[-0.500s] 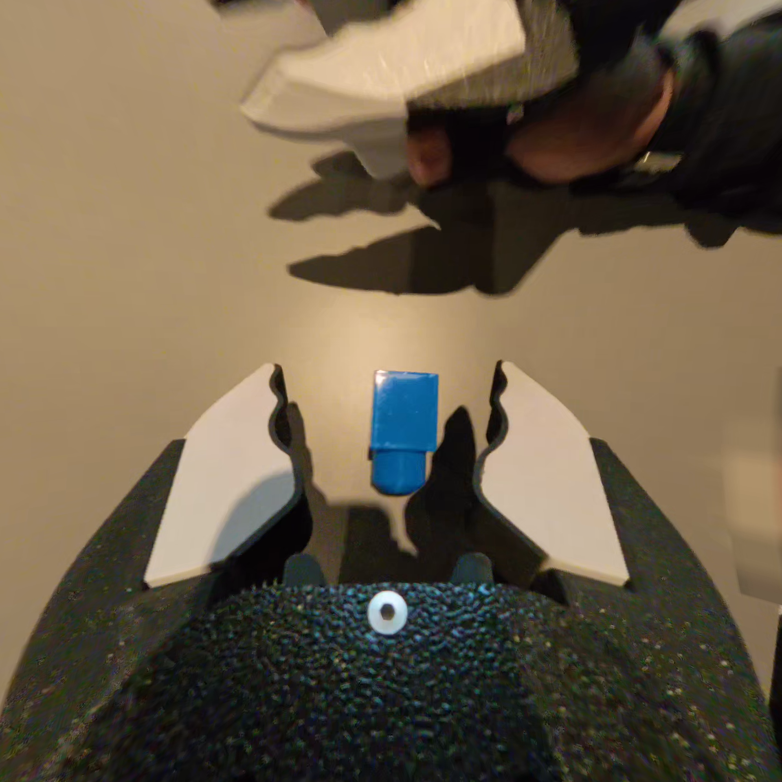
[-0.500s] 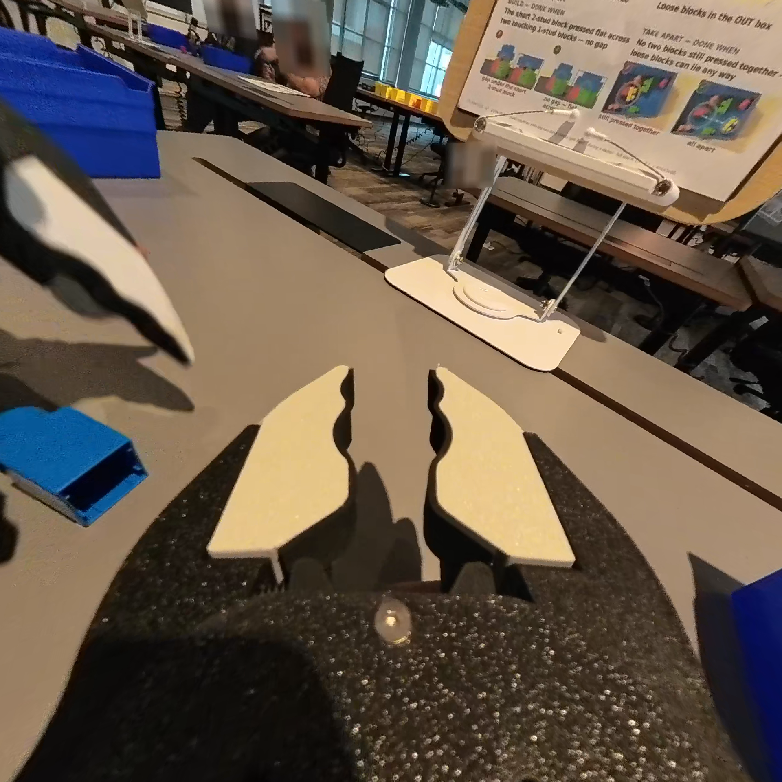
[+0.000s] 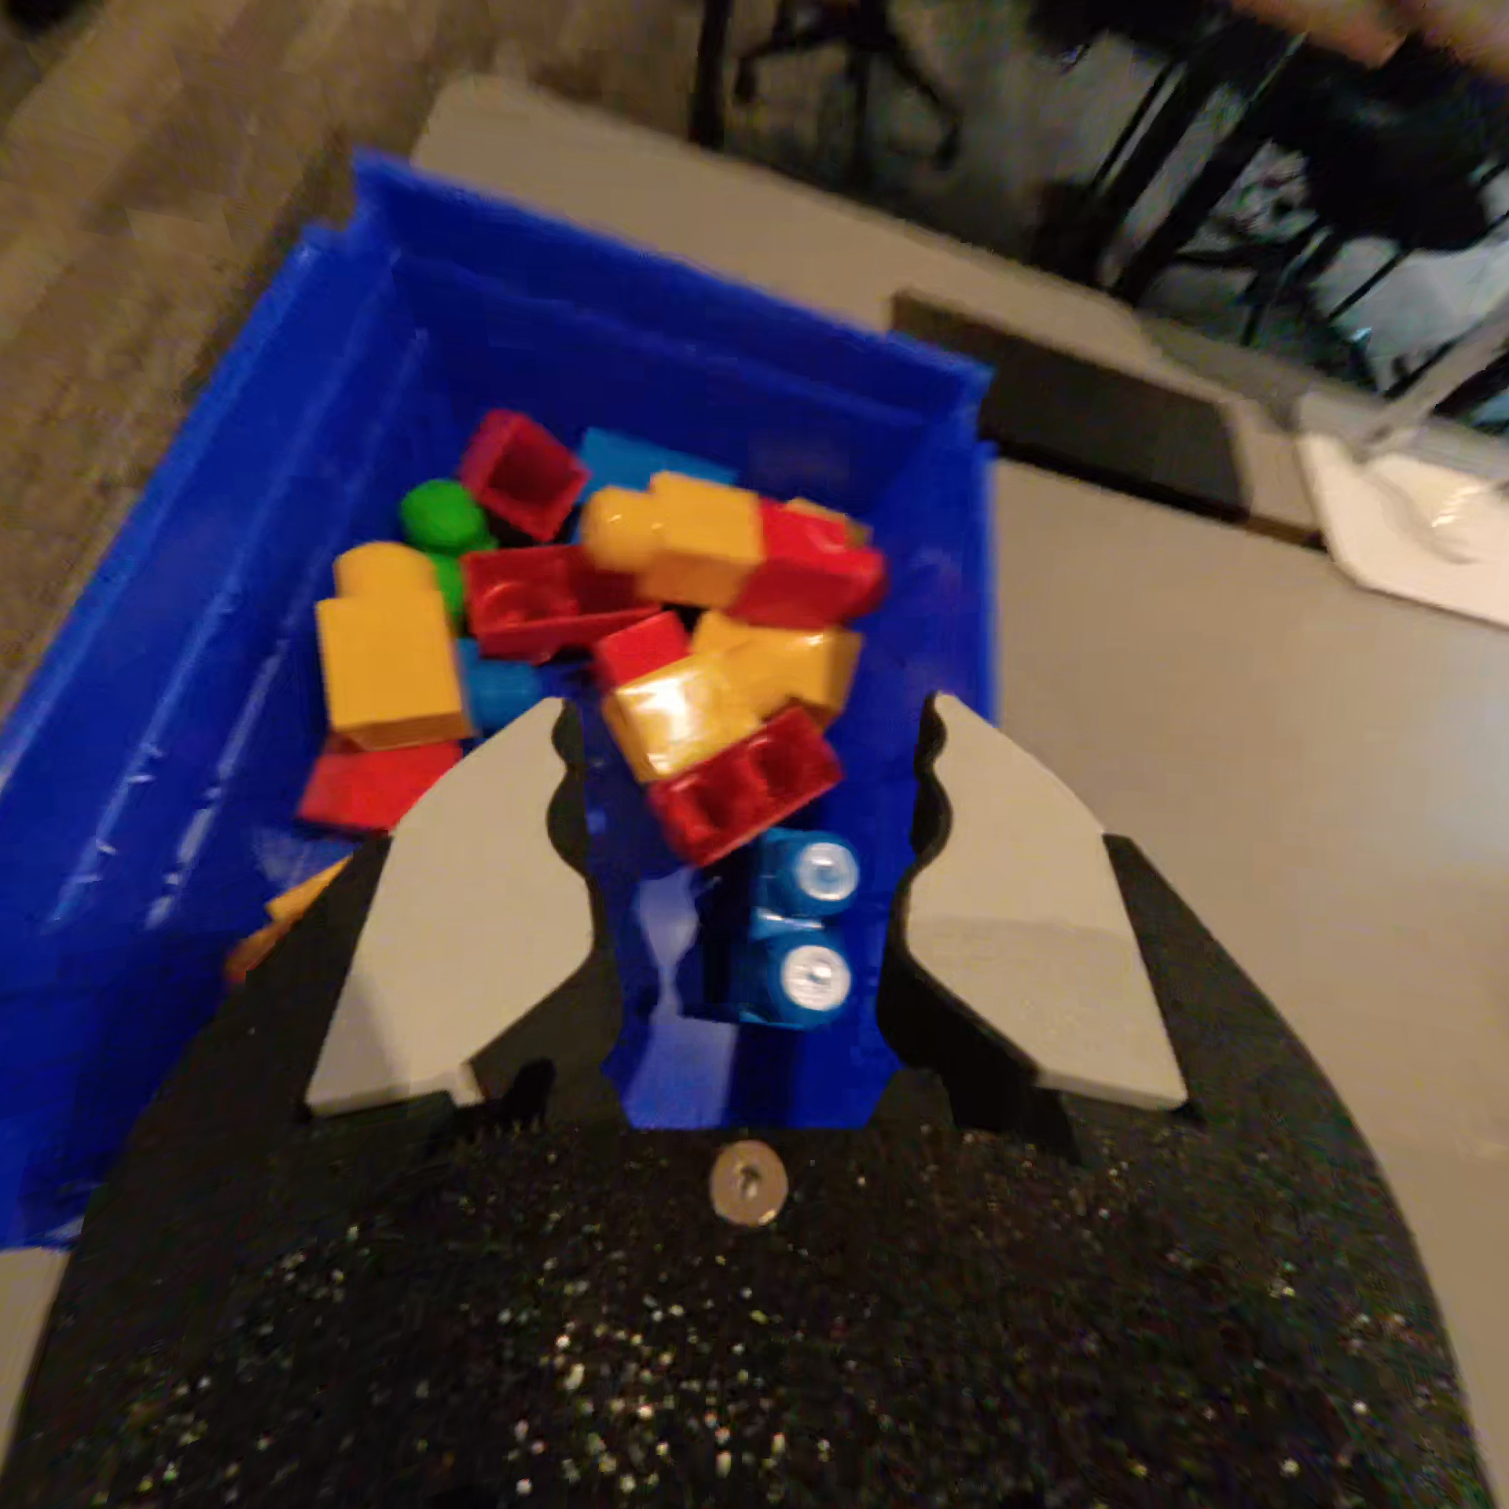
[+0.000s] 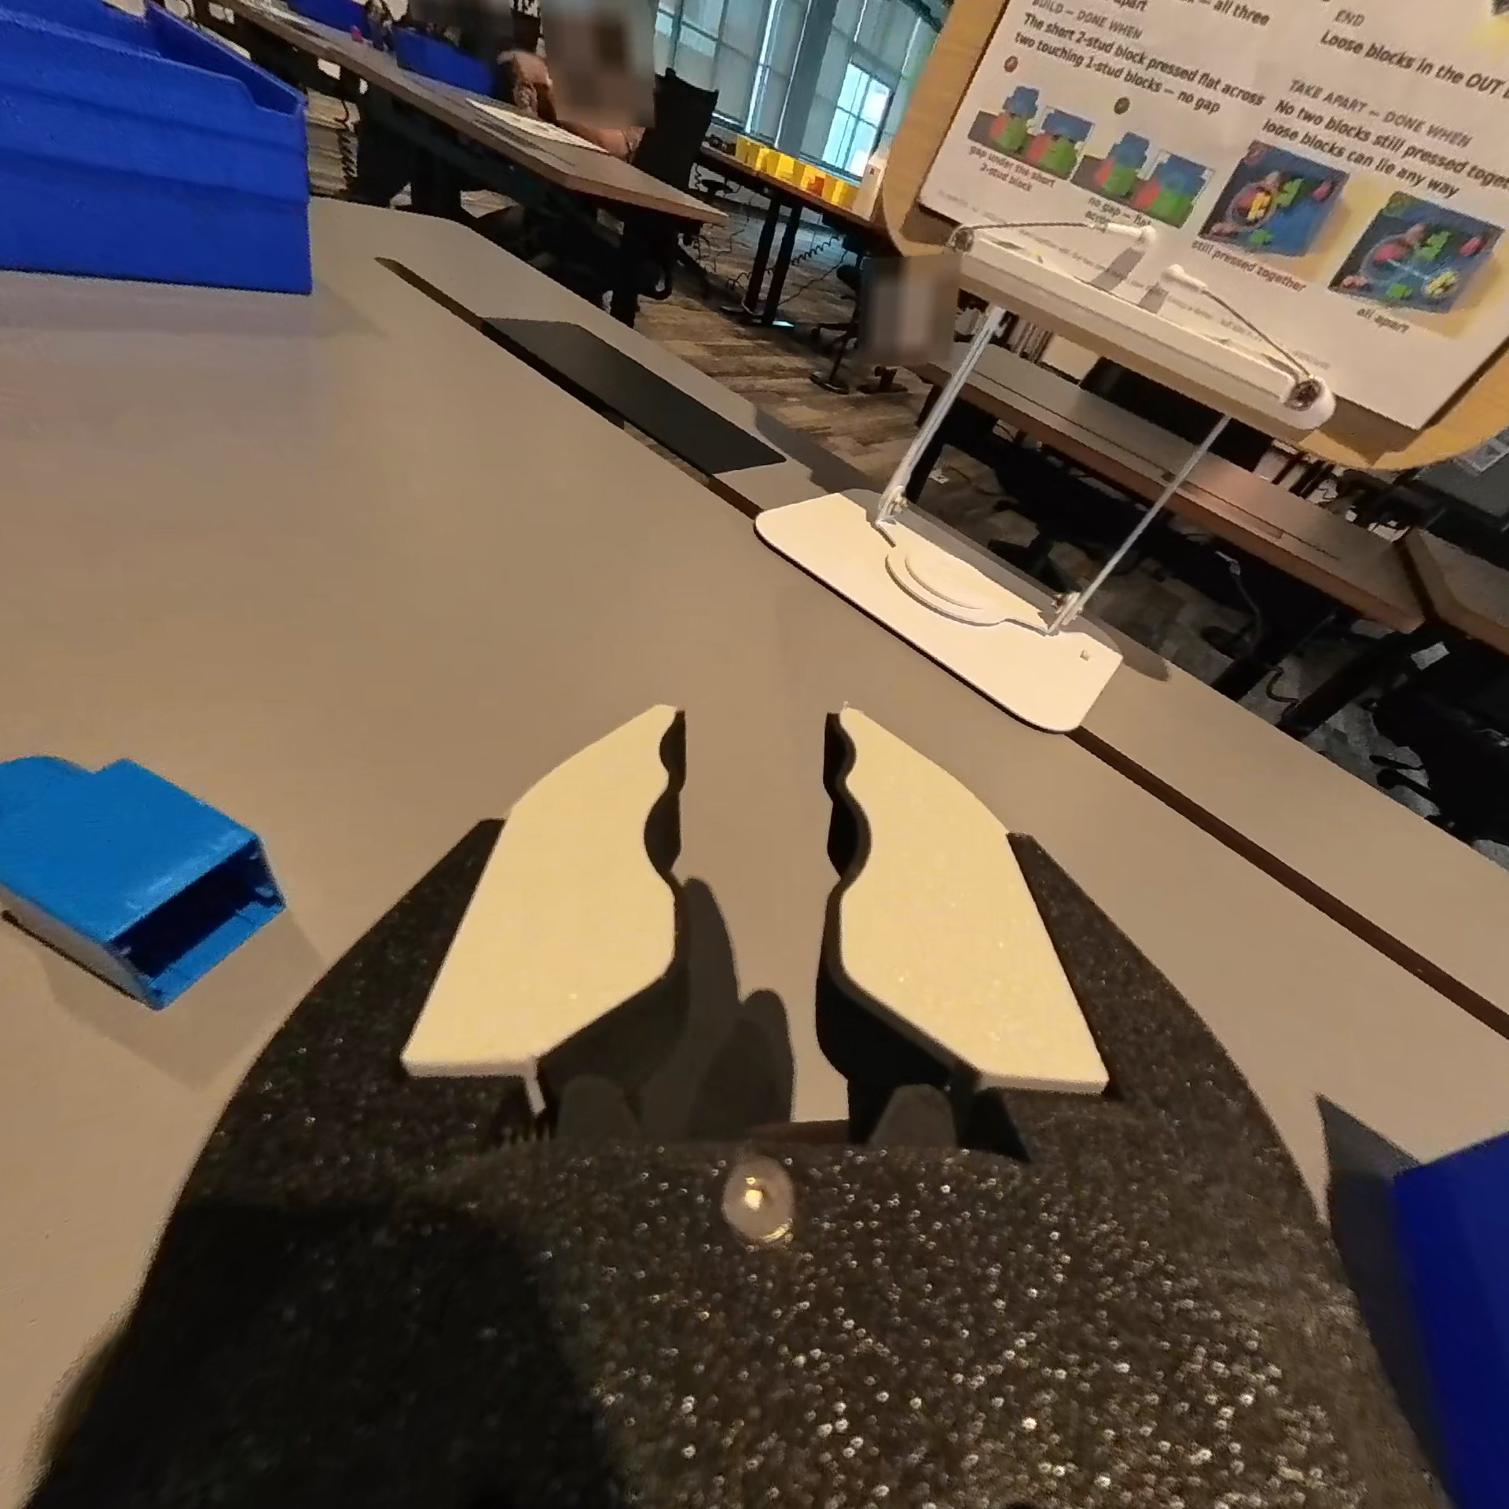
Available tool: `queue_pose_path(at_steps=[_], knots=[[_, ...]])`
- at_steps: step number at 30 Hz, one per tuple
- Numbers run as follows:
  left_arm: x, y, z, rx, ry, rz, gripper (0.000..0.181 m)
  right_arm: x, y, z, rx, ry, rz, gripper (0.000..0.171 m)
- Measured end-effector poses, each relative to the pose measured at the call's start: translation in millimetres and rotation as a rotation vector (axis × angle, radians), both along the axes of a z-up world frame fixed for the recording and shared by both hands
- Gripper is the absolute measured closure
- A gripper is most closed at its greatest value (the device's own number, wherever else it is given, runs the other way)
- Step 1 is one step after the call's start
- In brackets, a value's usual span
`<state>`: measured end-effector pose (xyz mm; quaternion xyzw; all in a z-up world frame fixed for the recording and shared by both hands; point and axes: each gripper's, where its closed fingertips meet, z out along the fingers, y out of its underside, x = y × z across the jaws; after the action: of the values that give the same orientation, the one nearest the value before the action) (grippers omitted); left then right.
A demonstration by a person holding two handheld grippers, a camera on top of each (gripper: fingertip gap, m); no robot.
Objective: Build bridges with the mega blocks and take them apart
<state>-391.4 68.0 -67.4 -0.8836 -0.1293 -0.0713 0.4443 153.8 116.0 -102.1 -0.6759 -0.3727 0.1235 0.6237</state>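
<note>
In the left wrist view my left gripper (image 3: 743, 718) is open and empty, held above a blue bin (image 3: 204, 653) full of loose mega blocks. Between its fingers show a red two-stud block (image 3: 743, 784) and a blue two-stud block (image 3: 804, 927). Yellow blocks (image 3: 384, 653), red blocks (image 3: 539, 600) and a green block (image 3: 441, 514) lie farther in. In the right wrist view my right gripper (image 4: 755, 723) is open and empty, low over the grey table (image 4: 327, 531). A single blue block (image 4: 139, 865) lies on its side on the table to its left.
A white stand base (image 4: 939, 604) holding an instruction board (image 4: 1225, 163) stands at the table's far right. Stacked blue bins (image 4: 147, 163) sit at the far left. A blue bin corner (image 4: 1437, 1274) shows at the lower right. Other desks and a seated person are beyond. Spacing between my two grippers at the tips: around 55 cm.
My left gripper has swung away from the blue block on the table to above the bin of blocks. It has left the right wrist view. My right gripper has barely moved.
</note>
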Motion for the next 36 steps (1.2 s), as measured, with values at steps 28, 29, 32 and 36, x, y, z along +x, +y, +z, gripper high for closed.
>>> queue_pose_path(at_steps=[28, 29, 32, 36], knots=[[110, 16, 84, 0.348, 0.187, -0.439, 0.125, -9, -5, -1, 0.04, -0.037, 0.031, 0.139], [149, 12, 93, 0.393, 0.134, -0.545, 0.125, -10, -7, 1, 0.047, -0.026, 0.045, 0.139], [267, 1, 91, 0.447, -0.025, -0.867, 0.125, -18, -19, 10, 0.09, 0.029, 0.133, 0.136], [391, 5, 37, 0.396, -0.037, -1.067, 0.125, -23, -40, 29, 0.112, 0.152, 0.26, 0.133]])
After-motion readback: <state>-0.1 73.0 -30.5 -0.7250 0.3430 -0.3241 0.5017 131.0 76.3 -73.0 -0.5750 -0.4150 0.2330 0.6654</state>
